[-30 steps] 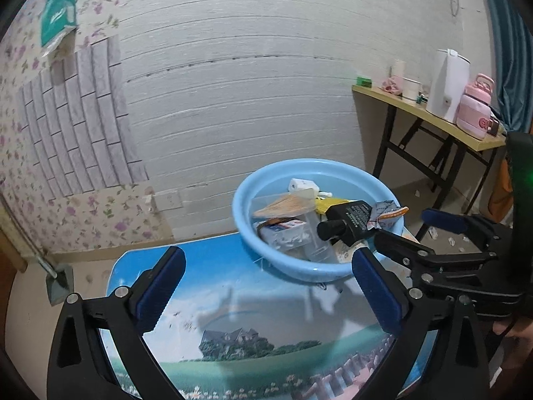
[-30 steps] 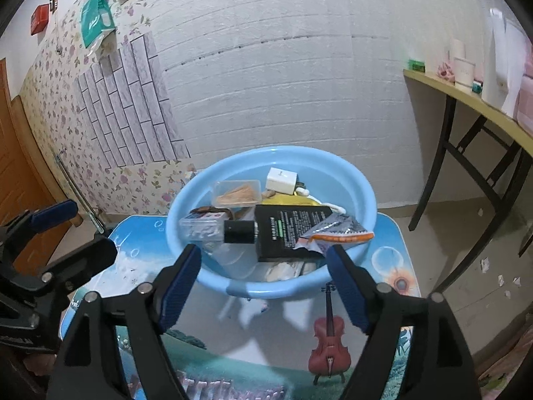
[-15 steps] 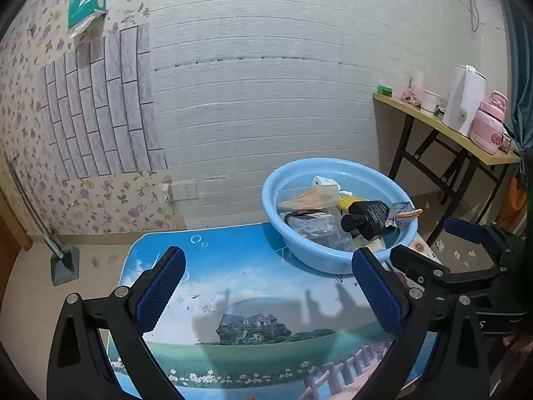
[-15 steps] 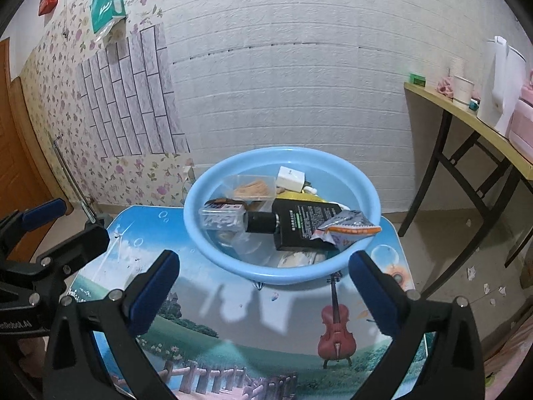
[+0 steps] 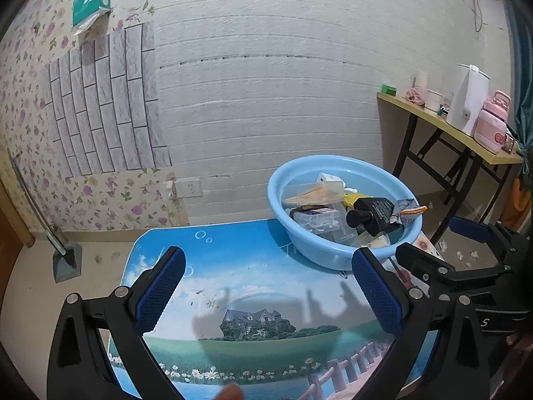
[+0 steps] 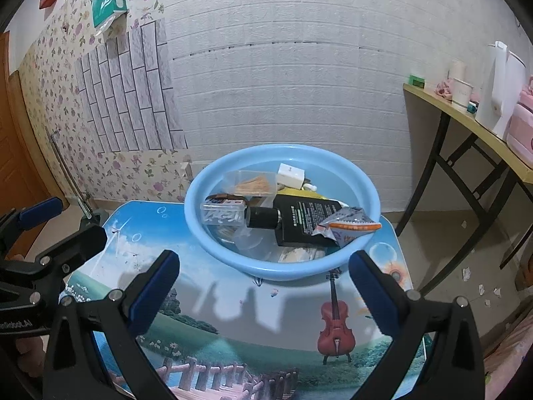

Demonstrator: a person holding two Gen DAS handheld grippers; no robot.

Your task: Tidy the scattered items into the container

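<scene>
Basin point(image 6: 283, 266) full at frame centre, both grippers empty above the table point(image 6: 233, 326).

The bottle point(image 6: 299, 221), packet point(image 6: 349, 226), charger point(image 6: 290, 175) and boxes lie inside the basin; no stray item shows on the table. A good finish is a scan of the table edges. The right gripper point(image 6: 263, 286) has just been opening, nothing between; the left gripper point(image 5: 266, 286) stands wide apart. The bottle's label print is probably too small to read.
</scene>
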